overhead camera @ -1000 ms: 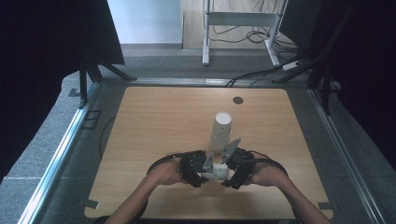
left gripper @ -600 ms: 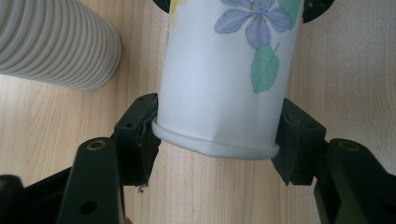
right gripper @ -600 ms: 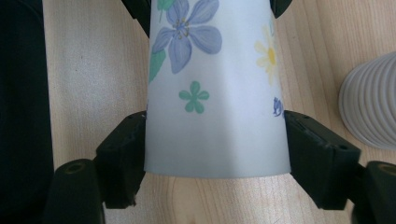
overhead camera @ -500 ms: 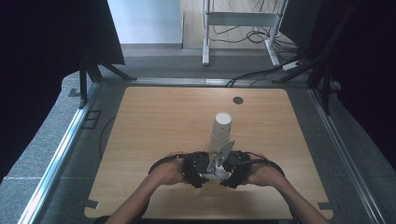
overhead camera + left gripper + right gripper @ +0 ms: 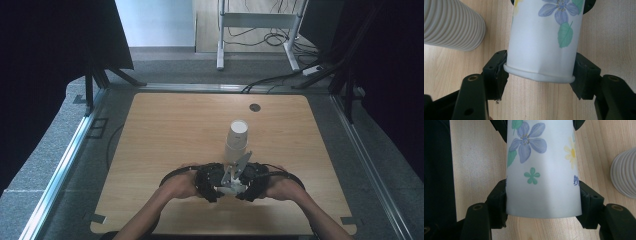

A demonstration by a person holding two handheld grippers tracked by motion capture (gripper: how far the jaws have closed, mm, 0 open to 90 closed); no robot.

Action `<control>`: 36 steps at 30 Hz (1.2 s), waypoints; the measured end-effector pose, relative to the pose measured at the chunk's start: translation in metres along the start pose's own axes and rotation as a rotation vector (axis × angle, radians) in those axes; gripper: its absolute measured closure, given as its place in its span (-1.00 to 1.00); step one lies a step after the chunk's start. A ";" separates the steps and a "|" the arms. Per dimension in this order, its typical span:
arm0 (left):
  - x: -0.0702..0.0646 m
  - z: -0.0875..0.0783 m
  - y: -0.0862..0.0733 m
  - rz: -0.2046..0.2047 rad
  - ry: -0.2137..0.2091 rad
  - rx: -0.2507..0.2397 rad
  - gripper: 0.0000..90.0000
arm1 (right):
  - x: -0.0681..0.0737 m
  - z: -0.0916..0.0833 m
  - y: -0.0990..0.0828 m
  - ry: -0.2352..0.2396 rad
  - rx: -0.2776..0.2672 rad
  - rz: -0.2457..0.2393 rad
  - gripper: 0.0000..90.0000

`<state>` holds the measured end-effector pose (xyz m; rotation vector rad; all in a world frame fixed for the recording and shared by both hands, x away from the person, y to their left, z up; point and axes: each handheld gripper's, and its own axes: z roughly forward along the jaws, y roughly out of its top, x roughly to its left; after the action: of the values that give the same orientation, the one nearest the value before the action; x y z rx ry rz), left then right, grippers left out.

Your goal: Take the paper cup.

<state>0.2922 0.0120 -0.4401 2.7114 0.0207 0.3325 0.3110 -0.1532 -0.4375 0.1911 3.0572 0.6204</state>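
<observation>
A white paper cup with printed flowers (image 5: 544, 37) (image 5: 544, 170) lies level between my two grippers, just above the wooden table (image 5: 165, 135) near its front edge. My left gripper (image 5: 540, 75) (image 5: 220, 186) is shut on the cup's rolled rim, which is slightly dented. Its jaws have just been opening a little with the cup still pressed between the pads. My right gripper (image 5: 543, 197) (image 5: 242, 186) is shut on the cup's other end, its jaws having just closed on it. A stack of ribbed white cups (image 5: 237, 140) (image 5: 451, 23) (image 5: 624, 175) stands upright right behind the grippers.
A small dark disc (image 5: 255, 107) sits in the table near its far edge. Metal rails (image 5: 65, 160) run along both sides. Black curtains, cables and a white stand (image 5: 220, 35) lie beyond the table.
The right gripper's jaws have closed in on the cup held between the hands. Both hands stay where they were, and the cup stack has not moved.
</observation>
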 end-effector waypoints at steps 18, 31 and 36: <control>0.013 -0.017 -0.010 -0.109 -0.063 -0.179 -0.71 | -0.002 -0.018 -0.010 -0.002 -0.122 -0.020 -0.18; 0.021 -0.026 -0.023 -0.221 -0.119 -0.358 -0.73 | -0.002 -0.027 -0.028 -0.021 -0.269 -0.015 -0.18; 0.022 -0.027 -0.025 -0.237 -0.141 -0.402 -0.71 | 0.000 -0.027 -0.034 -0.033 -0.328 -0.031 -0.18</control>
<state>0.3080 0.0472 -0.4209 2.2961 0.2096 0.0644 0.3062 -0.1948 -0.4260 0.1439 2.8647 1.0877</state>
